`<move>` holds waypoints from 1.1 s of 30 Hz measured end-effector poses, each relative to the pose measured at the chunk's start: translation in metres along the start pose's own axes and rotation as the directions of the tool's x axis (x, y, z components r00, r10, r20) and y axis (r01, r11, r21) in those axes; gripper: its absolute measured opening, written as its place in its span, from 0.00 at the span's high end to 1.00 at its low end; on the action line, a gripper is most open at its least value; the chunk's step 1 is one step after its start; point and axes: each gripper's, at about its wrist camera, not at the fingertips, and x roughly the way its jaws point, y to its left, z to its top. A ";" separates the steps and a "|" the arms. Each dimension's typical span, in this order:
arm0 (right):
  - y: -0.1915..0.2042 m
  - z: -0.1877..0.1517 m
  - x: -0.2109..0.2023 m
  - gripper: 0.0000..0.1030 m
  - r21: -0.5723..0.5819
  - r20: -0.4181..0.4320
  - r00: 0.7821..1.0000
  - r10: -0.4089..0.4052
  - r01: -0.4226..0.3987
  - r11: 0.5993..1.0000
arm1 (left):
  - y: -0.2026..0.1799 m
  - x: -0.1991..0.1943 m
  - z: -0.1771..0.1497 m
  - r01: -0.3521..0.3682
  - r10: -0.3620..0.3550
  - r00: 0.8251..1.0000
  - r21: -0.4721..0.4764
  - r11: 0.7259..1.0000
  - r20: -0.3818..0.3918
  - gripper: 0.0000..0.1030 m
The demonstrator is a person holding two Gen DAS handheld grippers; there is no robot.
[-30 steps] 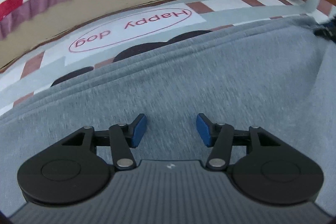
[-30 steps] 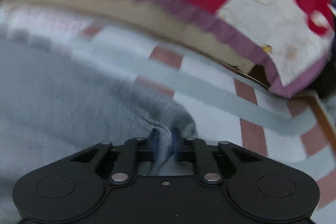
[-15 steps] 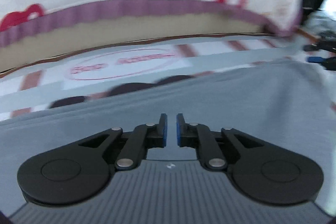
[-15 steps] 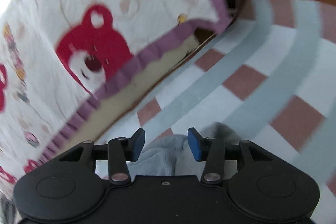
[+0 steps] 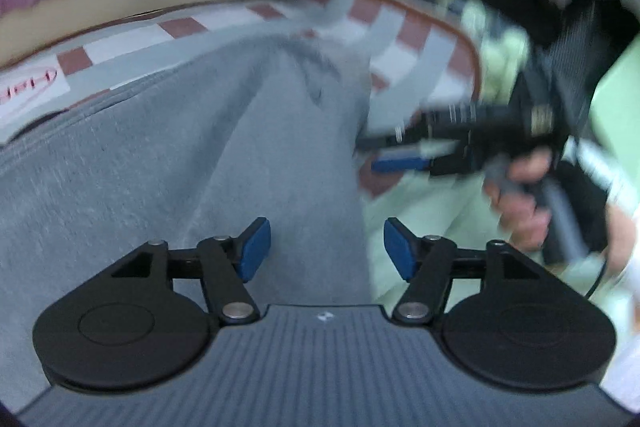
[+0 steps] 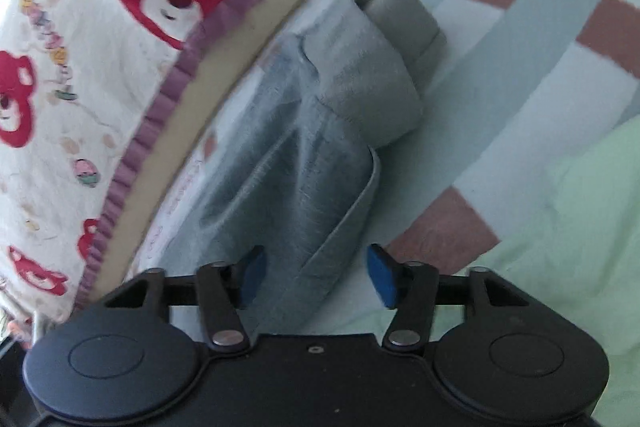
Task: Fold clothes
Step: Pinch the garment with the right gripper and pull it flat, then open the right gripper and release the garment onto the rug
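Both hand-held grippers, left (image 5: 326, 247) and right (image 6: 316, 275), have let go, jaws opening with nothing pinched, leaving the grey garment (image 6: 320, 155) folded on the mat (image 6: 520, 75).

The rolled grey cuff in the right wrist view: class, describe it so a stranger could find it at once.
Start at the cream quilt printed with red bears, then drop to the checked mat of white, grey and brick-red squares beside it. On that mat lies a soft grey fleece garment; the rolled grey cuff is its far end, the only tube-shaped, paler part.

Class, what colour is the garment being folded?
Grey; the garment shows best in the right wrist view.
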 end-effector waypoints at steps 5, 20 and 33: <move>0.031 0.000 0.004 0.94 -0.213 0.048 0.999 -0.013 0.023 0.977 | 0.022 0.005 -0.002 -0.092 0.089 0.995 -0.070 0.993 -0.034 0.83; 0.028 -0.018 -0.003 0.98 -0.507 0.079 0.952 -0.296 0.294 0.810 | 0.046 -0.030 -0.031 -0.269 0.260 0.959 -0.074 0.960 -0.109 0.66; 0.142 -0.022 -0.031 0.58 -0.644 0.081 0.997 -0.002 0.053 0.763 | 0.141 -0.109 -0.081 -0.415 0.418 0.905 -0.365 0.834 -0.075 0.40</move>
